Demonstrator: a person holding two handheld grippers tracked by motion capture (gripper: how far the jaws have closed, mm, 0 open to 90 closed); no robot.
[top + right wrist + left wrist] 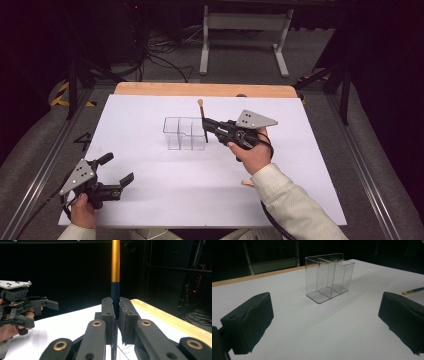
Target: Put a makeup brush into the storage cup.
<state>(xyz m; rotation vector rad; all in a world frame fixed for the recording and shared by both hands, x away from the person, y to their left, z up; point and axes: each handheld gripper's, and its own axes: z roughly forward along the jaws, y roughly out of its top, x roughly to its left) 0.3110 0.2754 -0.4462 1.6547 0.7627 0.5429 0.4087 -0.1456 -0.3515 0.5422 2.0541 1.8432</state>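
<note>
two grippers work over a white sheet-covered table [150, 200]. much of the slim stick with a dark blue lower shaft and orange-yellow upper shaft [115, 270] is hard to follow: in the right gripper view its top runs out of the frame and its lower end is lost behind the jaws, and in the high view it shows as a thin dark line ending in a small pale knob. the right gripper [206, 125] has its jaws pressed together on this stick, which stands upright, long axis vertical, just beside the right wall of the clear plastic three-compartment organiser box [184, 133]; whether its foot is inside a compartment cannot be told. the box sits near the table's middle with bare sheet all around it. the left gripper [116, 171] hovers near the front left corner, jaws spread wide with nothing between them, well apart from the box. a second pale-tipped stick [412, 291] lies on the sheet, cut off at the edge of the left gripper view.
</note>
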